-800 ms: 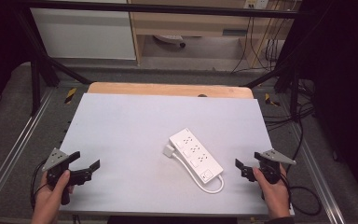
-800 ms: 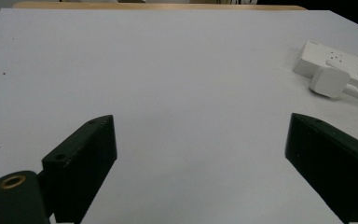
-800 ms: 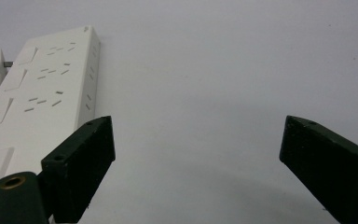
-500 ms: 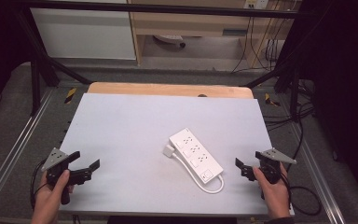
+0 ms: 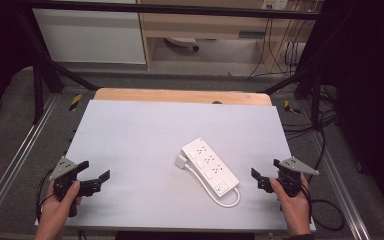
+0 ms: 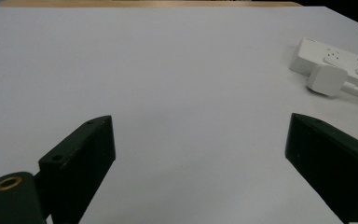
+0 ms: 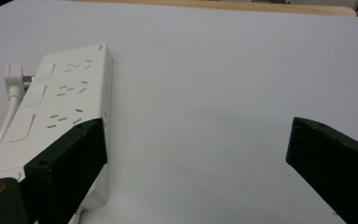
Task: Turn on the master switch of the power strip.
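Both grippers, left gripper (image 5: 94,181) and right gripper (image 5: 260,181), gaping wide, empty; flanking the power strip (image 5: 210,166), probably lining up a grab.

Grey carpeted floor (image 5: 10,130) around the white tabletop (image 5: 145,135) — beyond it a white cabinet (image 5: 92,35), wooden shelving (image 5: 205,25), dangling cables (image 5: 275,50).

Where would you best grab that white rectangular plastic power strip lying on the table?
Probably across the narrow width of the white rectangular plastic power strip, near mid-length. It lies flat and diagonal with parallel long sides, so open jaws could straddle it from above. The right gripper sits closest, jaws open. Avoid the end where the white cord loops out.
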